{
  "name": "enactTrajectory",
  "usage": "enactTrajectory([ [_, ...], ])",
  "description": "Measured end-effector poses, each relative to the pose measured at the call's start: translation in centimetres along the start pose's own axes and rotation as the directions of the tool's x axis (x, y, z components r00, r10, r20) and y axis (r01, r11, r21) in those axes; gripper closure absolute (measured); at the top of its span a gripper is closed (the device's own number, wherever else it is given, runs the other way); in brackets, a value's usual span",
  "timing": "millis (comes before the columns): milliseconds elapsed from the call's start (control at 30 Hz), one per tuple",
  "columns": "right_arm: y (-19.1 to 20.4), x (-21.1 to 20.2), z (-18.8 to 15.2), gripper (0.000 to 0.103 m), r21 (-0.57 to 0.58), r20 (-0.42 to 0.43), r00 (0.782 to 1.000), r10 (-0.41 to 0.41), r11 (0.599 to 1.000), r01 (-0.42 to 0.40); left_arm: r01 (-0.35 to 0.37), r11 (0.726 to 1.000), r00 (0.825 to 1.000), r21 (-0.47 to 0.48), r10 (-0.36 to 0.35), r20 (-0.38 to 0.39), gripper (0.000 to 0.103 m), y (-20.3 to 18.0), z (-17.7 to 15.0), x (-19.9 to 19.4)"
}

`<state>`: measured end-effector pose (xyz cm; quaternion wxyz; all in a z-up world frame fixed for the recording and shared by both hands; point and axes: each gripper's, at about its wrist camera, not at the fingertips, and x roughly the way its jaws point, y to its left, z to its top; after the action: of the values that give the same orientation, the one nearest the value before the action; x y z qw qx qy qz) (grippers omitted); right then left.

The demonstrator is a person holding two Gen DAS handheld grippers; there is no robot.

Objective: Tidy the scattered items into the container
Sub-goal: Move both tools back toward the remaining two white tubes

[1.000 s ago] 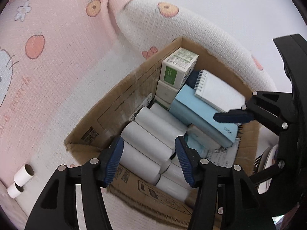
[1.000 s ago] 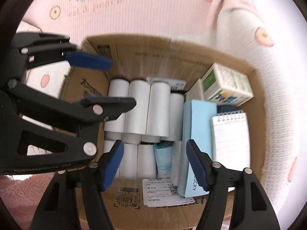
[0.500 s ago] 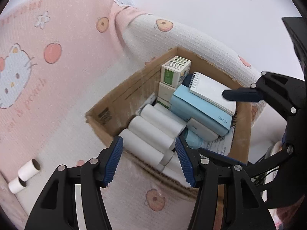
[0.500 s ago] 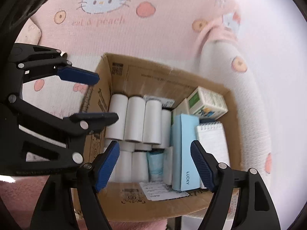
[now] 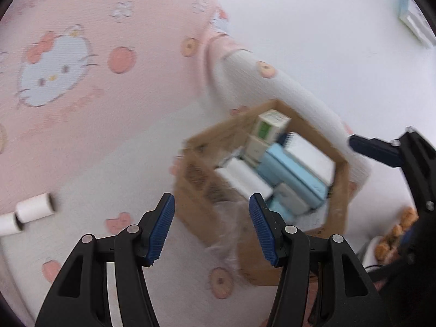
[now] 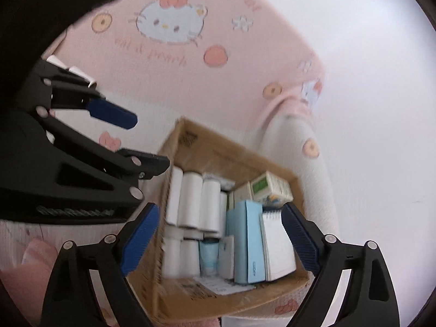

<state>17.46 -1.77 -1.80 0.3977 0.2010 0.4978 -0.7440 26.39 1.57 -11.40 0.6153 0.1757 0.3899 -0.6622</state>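
A brown cardboard box (image 5: 196,179) (image 6: 188,139) sits on a pink and white Hello Kitty blanket (image 5: 81,141). It holds several white rolls (image 6: 190,199), a light blue box (image 6: 246,239), a spiral notepad (image 6: 278,245) and a green-and-white carton (image 6: 269,188). Two loose white rolls (image 5: 32,208) lie on the blanket at the far left. My left gripper (image 5: 212,229) is open and empty, above the box's near corner. My right gripper (image 6: 220,242) is open and empty, above the box.
The blanket rises into a rolled white edge (image 5: 286,87) behind the box, with a white wall beyond. A small orange item (image 5: 395,234) sits at the right edge. The left gripper also shows in the right wrist view (image 6: 114,117).
Both grippers have pulled up and back from the box, which now looks smaller. The left view has swung left, bringing the two loose rolls more into view. Both stay open.
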Motion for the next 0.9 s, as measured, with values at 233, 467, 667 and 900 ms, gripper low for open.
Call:
enactTrajectory([
  [233,4.7,0.5,2.6,0.01,-0.073,0.064,0.993,0.099,0.993,-0.095,-0.135,0.989,0.99,-0.067,0.132,-0.048,0.042,4.3,-2.4,-0.6],
  [467,9.4,2.0,4.3,0.01,-0.146,0.117,0.967,0.227,0.967,-0.209,-0.269,0.946,0.962,-0.181,0.254,-0.103,0.042,9.8,-6.1,-1.2],
  [667,14.3,4.5,5.9,0.01,-0.176,0.086,0.963,0.257,0.955,-0.239,-0.355,0.862,0.935,-0.362,0.335,-0.118,0.042,16.0,-8.5,-0.3],
  [900,16.6,7.9,6.6,0.01,-0.086,0.217,0.871,0.441,0.897,-0.433,-0.28,0.724,0.955,-0.631,0.28,-0.102,0.042,23.5,-11.2,-0.2],
])
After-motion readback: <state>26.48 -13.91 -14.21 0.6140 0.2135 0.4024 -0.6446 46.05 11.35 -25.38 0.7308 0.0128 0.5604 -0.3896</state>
